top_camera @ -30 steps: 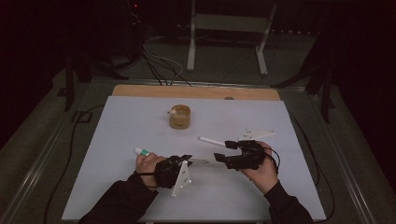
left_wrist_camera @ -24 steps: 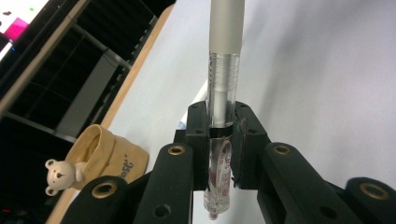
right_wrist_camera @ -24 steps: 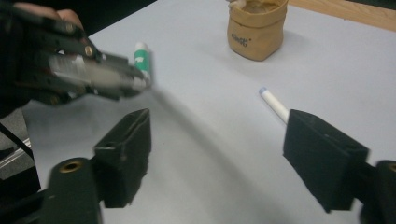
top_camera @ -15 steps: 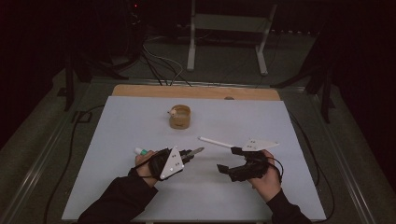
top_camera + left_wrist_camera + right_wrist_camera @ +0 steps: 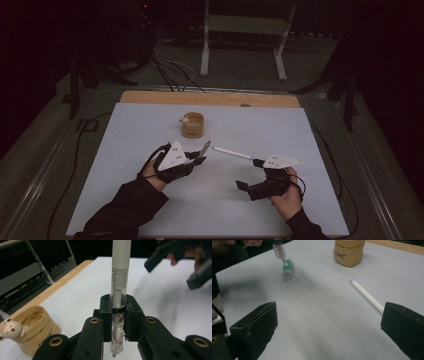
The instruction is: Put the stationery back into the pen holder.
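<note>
Nearest to the person, the right gripper [image 5: 248, 174] is low over the white table [image 5: 150, 125], and its jaws, which have just been opening, now stand spread wide with nothing between them. A little farther in, the left gripper [image 5: 117, 312] has its jaws pressed on the clear barrel of a pen [image 5: 119, 285], which points away from the hand, while a white cap [image 5: 231, 152] lies flat on the table between the two grippers. Farthest, a tan cup with a small bear [image 5: 192, 125] stands near the middle of the table.
</note>
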{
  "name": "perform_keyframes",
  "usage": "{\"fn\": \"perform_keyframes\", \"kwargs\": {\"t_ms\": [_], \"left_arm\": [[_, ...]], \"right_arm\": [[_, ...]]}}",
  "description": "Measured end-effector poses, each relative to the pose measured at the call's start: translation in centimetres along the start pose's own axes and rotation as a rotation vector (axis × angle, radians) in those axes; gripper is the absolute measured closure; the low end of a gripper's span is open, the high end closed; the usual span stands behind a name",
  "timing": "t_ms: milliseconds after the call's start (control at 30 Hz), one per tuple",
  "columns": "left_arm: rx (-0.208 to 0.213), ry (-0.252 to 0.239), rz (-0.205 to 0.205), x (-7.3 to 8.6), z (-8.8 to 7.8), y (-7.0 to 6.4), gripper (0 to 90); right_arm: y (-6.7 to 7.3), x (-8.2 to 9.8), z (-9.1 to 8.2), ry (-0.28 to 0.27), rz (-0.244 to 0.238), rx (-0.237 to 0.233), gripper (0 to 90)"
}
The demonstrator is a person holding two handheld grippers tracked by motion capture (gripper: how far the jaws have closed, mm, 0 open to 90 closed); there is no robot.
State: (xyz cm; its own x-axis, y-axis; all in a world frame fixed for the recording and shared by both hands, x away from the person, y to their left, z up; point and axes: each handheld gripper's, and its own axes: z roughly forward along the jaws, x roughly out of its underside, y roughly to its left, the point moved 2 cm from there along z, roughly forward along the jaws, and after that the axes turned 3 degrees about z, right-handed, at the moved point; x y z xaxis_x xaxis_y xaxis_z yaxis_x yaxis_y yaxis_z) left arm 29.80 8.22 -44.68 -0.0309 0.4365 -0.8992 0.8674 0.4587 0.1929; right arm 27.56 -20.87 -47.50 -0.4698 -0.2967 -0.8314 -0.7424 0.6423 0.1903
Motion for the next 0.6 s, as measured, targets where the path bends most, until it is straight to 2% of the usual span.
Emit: {"fn": "perform_keyframes", "kwargs": {"t_ms": [100, 267, 400, 600], "left_arm": [[0.003, -0.018, -0.042, -0.3, 0.0, 0.8, 80.4], [0.003, -0.055, -0.104, -0.8, 0.0, 2.0, 80.4], [0.000, -0.085, -0.142, -1.2, 0.1, 3.0, 80.3], [-0.026, -0.097, -0.186, -1.5, 0.5, 4.3, 80.3]], "right_arm": [[0.0, 0.1, -0.1, -0.016, -0.002, -0.005, 0.8], [0.3, 0.1, -0.3, -0.061, -0.044, 0.033, 0.8], [0.2, 0.1, -0.4, -0.082, -0.051, 0.049, 0.8], [0.1, 0.1, -0.5, -0.091, -0.050, 0.034, 0.8]]}}
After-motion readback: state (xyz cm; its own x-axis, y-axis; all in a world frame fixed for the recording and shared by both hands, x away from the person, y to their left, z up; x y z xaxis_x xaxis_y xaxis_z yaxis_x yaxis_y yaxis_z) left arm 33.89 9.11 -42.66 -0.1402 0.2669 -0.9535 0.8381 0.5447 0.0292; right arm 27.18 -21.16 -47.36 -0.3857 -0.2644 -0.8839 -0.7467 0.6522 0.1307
